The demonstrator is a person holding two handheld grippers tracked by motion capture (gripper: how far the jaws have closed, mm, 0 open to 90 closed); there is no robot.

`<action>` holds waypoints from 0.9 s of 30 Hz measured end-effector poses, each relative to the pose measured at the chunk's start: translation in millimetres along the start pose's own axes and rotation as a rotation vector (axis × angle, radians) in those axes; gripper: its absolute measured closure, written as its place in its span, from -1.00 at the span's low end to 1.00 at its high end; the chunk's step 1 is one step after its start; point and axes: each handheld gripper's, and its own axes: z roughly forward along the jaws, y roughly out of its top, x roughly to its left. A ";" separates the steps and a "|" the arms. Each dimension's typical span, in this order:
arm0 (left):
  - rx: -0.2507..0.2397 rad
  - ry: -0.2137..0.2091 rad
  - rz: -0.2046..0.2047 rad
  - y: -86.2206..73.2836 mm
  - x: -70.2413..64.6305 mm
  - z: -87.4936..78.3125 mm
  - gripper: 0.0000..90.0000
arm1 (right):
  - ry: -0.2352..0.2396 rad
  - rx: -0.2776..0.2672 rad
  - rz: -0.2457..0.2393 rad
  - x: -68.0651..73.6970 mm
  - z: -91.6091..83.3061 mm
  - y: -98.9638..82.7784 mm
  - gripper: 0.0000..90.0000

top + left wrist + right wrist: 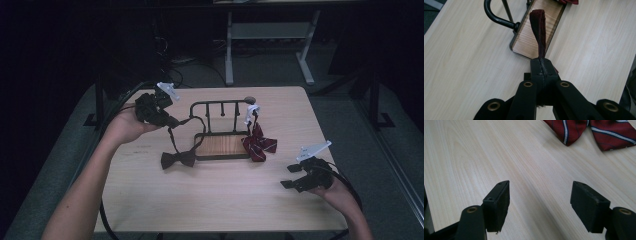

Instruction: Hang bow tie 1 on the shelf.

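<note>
Left gripper, at upper left of the high view, is clamped on the strap of the dark bow tie, presumably for hanging on the rack, while the right gripper is held open at lower right.

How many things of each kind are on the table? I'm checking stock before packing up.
Bow ties: 2, a dark brown one and a red striped one
Racks: 1, black metal on a wooden base
Total: 3
</note>
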 end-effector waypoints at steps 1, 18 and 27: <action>0.001 0.002 0.001 0.9 0.7 -0.2 1.00 | 0.000 -0.002 -0.002 -0.1 -0.1 0.0 -0.29; 0.013 0.012 -0.028 9.0 14.5 -1.6 1.00 | 0.001 -0.012 -0.006 -0.9 -1.5 -0.8 -0.29; 0.020 0.008 -0.054 8.1 26.2 2.8 1.00 | 0.001 -0.011 -0.004 -1.2 -1.7 -1.5 -0.29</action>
